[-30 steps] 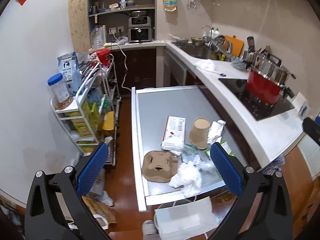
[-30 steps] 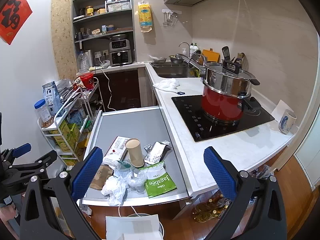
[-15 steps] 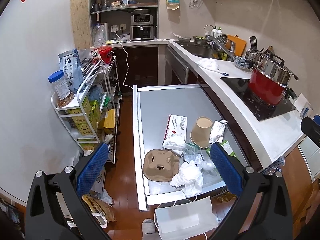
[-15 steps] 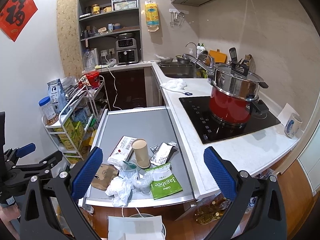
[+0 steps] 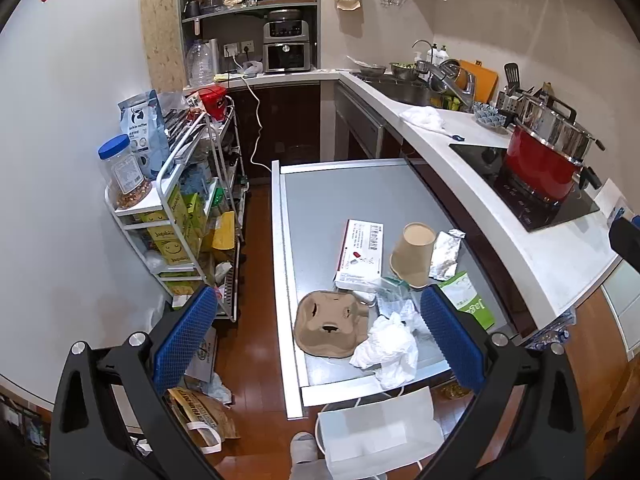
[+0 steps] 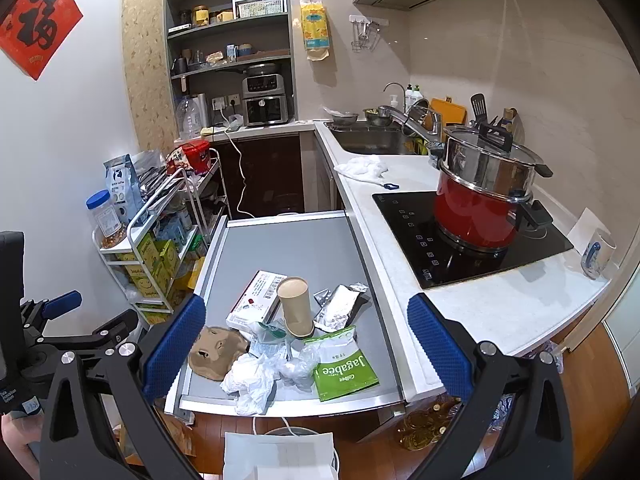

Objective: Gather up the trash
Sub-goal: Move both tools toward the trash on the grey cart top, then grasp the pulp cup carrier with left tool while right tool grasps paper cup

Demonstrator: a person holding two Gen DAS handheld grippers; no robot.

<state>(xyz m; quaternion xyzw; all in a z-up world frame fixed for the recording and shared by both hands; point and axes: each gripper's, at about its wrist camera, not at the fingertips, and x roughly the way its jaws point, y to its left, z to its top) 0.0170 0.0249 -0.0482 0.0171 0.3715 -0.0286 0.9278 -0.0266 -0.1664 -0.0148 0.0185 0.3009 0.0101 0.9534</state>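
Grey table (image 5: 360, 188) with trash piled at 6 o'clock: white crumpled paper (image 5: 388, 350) nearest. Both tongs (image 5: 320, 336) (image 6: 304, 344) spread wide, empty. Best to pinch paper's middle, then drop into white bag (image 5: 376, 436) below.

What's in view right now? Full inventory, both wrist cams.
paper cup: 1, brown, upside down mid-pile on grey table
flat box: 1, white with red print, left of cup
foil wrapper: 1, silver, right of cup
snack bag: 1, green, table's near right corner
cardboard cup carrier: 1, brown, near left edge
crumpled tissue: 1 wad, white, overhanging front edge
clear plastic wrap: crumpled, count unclear, between tissue and bag
white bag: 1, on the floor below table front
pot: 1, red with steel lid, on black hob
mug: 1, white-blue, counter's right end
cloth: 1, white, by sink
storage cart: 1, white, left of table
left hand-held gripper: open, empty
right hand-held gripper: open, empty
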